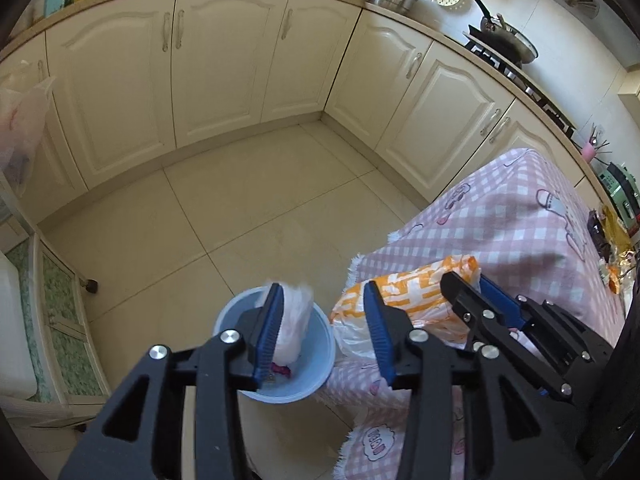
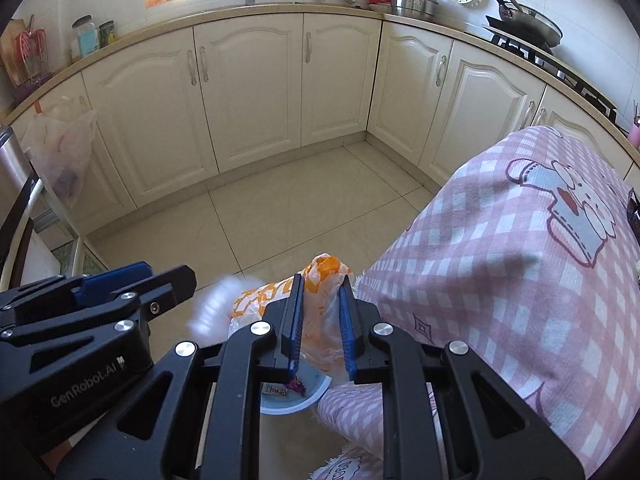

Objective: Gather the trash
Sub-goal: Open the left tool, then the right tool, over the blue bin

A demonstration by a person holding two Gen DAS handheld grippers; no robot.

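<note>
Left wrist view: the left tongs [image 1: 324, 320] stand released above a blue bin [image 1: 316, 360], a blurred white wad [image 1: 294, 320] between the pads, touching only the left one.

Right wrist view: the right tongs [image 2: 322, 320] grasp an orange-and-white plastic bag [image 2: 320, 280] beside the checked cloth [image 2: 500, 280].

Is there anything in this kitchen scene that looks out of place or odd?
Yes. A white crumpled wrapper is in mid-air over the blue bin, blurred, free of the left gripper. The orange-and-white plastic bag, pinched by the right gripper, hangs off the table edge.
</note>
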